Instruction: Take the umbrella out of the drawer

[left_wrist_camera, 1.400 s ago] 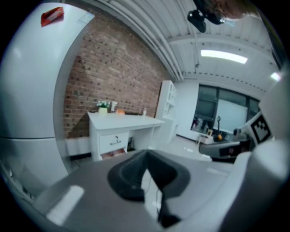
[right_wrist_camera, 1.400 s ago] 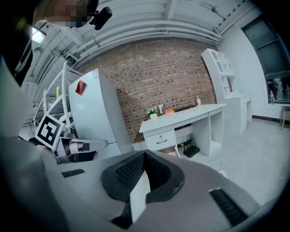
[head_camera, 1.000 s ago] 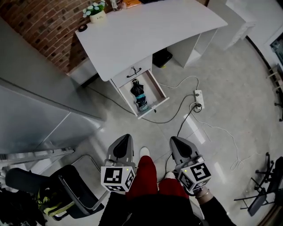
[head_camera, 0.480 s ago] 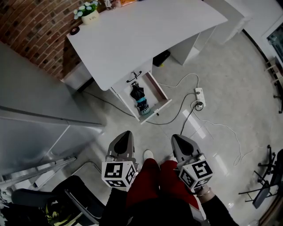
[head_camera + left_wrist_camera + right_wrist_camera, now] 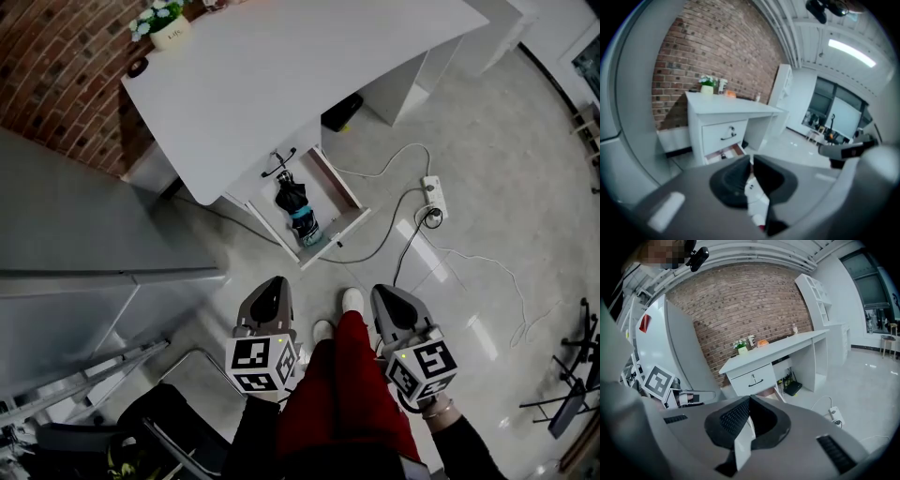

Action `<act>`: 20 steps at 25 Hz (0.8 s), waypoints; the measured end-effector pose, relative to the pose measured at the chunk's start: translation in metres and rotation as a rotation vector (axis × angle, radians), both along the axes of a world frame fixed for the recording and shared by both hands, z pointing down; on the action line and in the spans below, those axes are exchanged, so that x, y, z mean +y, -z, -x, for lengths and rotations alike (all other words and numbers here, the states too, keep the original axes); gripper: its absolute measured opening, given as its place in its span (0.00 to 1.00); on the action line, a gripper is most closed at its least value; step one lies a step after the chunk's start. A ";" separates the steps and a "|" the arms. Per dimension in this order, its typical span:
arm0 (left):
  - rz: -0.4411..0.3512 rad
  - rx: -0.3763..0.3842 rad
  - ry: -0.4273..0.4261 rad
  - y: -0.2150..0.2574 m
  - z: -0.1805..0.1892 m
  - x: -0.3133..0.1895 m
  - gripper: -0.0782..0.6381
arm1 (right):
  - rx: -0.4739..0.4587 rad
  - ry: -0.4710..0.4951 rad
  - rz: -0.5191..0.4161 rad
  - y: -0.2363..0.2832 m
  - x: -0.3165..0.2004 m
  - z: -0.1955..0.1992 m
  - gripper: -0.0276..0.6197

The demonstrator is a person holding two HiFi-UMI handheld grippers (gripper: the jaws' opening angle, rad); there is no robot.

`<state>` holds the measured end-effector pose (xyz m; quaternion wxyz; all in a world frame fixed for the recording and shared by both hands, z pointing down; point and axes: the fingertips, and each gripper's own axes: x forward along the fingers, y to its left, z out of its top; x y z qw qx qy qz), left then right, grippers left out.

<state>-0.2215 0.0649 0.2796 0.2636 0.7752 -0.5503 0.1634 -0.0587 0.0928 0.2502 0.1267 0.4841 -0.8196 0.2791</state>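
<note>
1 folded umbrella (image 5: pixel 298 208) lies in the open lower drawer (image 5: pixel 349 199), at frame centre, under 1 white desk (image 5: pixel 281 84). the drawer now sits nearer my 2 tongs than 1 second ago: approach only, no grasp yet. my left gripper (image 5: pixel 271 284) and right gripper (image 5: pixel 386 292) have jaws together, empty.
</note>
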 end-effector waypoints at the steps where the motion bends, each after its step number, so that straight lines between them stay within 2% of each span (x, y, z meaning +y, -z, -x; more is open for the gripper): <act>1: 0.009 -0.003 -0.002 -0.007 -0.004 -0.005 0.14 | -0.006 -0.007 -0.012 -0.005 -0.005 -0.003 0.04; 9: 0.081 -0.040 0.044 -0.073 -0.019 -0.049 0.18 | -0.021 -0.013 -0.007 -0.055 -0.041 -0.018 0.04; 15: 0.175 -0.054 0.055 -0.127 -0.022 -0.071 0.24 | -0.018 0.020 0.084 -0.099 -0.052 -0.013 0.04; 20: 0.241 -0.049 0.099 -0.166 -0.023 -0.086 0.31 | -0.045 -0.006 0.066 -0.131 -0.069 -0.017 0.04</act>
